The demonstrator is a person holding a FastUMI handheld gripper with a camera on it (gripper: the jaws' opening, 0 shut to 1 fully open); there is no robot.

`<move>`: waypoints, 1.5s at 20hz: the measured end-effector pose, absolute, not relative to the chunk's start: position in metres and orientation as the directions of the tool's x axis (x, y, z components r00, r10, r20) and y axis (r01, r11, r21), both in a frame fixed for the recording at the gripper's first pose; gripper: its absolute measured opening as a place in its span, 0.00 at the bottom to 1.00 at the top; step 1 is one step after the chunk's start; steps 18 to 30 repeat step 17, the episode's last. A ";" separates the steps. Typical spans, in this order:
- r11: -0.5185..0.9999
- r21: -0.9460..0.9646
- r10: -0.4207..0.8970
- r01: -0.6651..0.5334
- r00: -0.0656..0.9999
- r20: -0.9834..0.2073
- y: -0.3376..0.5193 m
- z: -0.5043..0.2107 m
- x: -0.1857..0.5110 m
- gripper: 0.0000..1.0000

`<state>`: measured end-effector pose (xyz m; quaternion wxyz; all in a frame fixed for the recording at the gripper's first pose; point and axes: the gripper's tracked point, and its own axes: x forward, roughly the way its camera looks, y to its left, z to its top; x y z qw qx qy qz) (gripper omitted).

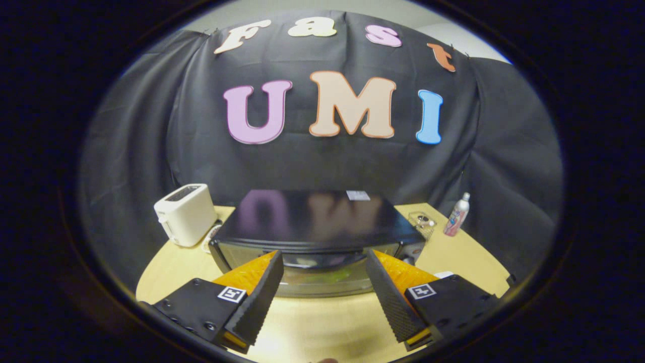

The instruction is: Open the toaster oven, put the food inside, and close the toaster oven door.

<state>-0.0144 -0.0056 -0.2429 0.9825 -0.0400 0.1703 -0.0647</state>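
While the gripper (322, 269) is hovering low over the round wooden table (468, 252), its two black ribbed fingers (262, 295) are standing wide apart, clamped on nothing, with bare tabletop showing between them. Just ahead of the fingertips the black toaster oven (312, 222) is sitting in the middle of the table, its glossy flat top reflecting the wall behind. Its glass door (317, 277) is facing the gripper and is showing between the two fingertips; whether it is fully closed is hard to tell, and something greenish is glinting in the glass. Left of the oven a white pop-up toaster (185, 214) is standing. Right of the oven a small clear container (422, 223) is lying, and beyond it a spray bottle (457, 216) is standing near the table's edge.
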 end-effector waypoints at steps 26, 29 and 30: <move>0.999 -0.026 0.025 -0.024 1.000 0.019 0.039 -0.018 0.004 1.00; 0.999 -0.026 0.025 -0.024 1.000 0.019 0.039 -0.018 0.004 1.00; 0.999 -0.026 0.025 -0.024 1.000 0.019 0.039 -0.018 0.004 1.00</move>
